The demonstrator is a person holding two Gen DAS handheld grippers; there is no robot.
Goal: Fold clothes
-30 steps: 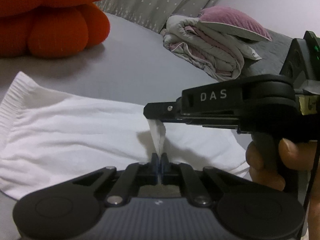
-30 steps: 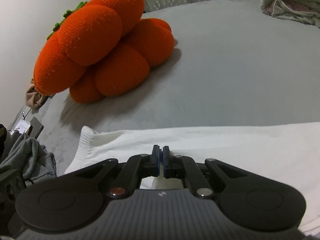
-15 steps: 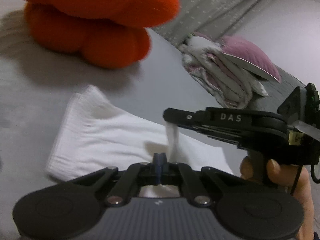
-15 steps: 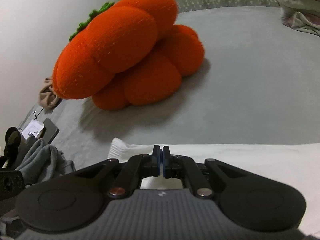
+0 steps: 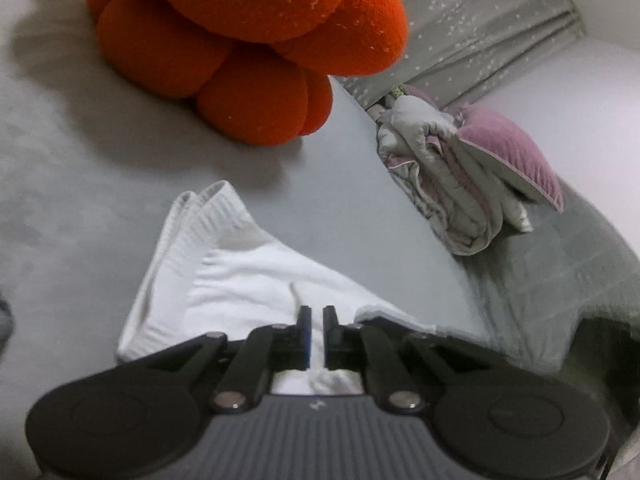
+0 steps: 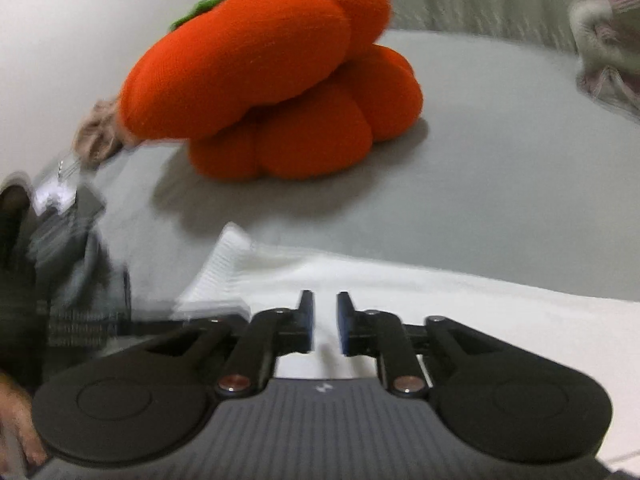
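A white garment (image 5: 240, 280) lies on the grey bed (image 5: 60, 160), folded over so that its ribbed hem (image 5: 208, 208) is doubled. My left gripper (image 5: 316, 312) hovers low over its near edge. Its jaws are opening, with a narrow gap; a small ridge of cloth stands just beyond the fingertips and the pads do not press on it. In the right wrist view the same garment (image 6: 440, 292) stretches across to the right. My right gripper (image 6: 324, 300) is above it, its jaws opening wider, with only flat cloth showing below the gap.
A big orange pumpkin cushion (image 5: 248, 40) (image 6: 272, 80) sits on the bed beyond the garment. A folded quilt with a pink pillow (image 5: 460, 184) lies at the right. Grey clothes (image 6: 72, 272) are heaped at the bed's left edge, blurred. A hand (image 6: 16, 420) shows at the lower left.
Both grippers were shut on the white cloth and now stand with jaws apart, the cloth dropped flat. The right gripper has left the left wrist view. The garment's hem now lies doubled.
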